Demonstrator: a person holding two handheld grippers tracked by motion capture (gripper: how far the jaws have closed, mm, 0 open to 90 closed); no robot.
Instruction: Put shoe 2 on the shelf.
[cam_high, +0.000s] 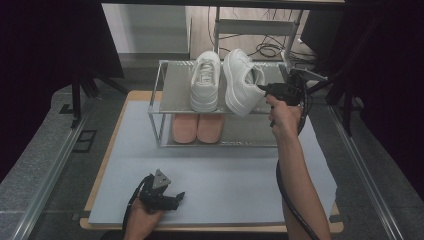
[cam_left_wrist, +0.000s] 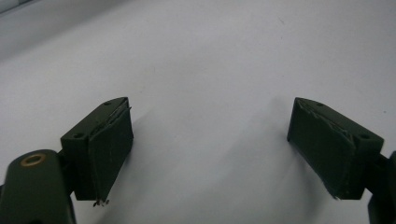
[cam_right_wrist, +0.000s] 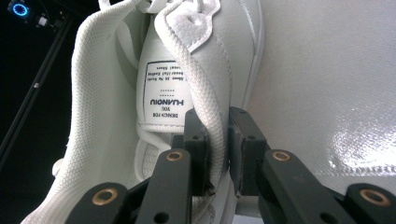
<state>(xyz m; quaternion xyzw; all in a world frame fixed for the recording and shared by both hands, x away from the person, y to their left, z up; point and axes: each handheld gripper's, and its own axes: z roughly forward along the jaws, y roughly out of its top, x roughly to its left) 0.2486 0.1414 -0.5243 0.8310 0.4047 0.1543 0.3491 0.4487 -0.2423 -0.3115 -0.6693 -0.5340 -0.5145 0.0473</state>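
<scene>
A metal two-shelf rack (cam_high: 170, 95) stands at the back of the table. On its top shelf one white sneaker (cam_high: 205, 80) sits flat. A second white sneaker (cam_high: 242, 82) is tipped on its side beside it, sole facing left. My right gripper (cam_high: 264, 89) is shut on that sneaker's collar; in the right gripper view the padded collar edge (cam_right_wrist: 212, 135) is pinched between the jaws (cam_right_wrist: 217, 149). A pair of pink shoes (cam_high: 197, 127) rests on the lower shelf. My left gripper (cam_high: 177, 198) lies low at the table's front left, open (cam_left_wrist: 210, 144) over bare mat.
A pale grey mat (cam_high: 225, 175) covers the wooden table (cam_high: 107, 145). Dark curtains hang on both sides. Cables and a frame (cam_high: 265, 47) lie on the floor behind the rack. An aluminium rail (cam_high: 45, 175) runs along the left.
</scene>
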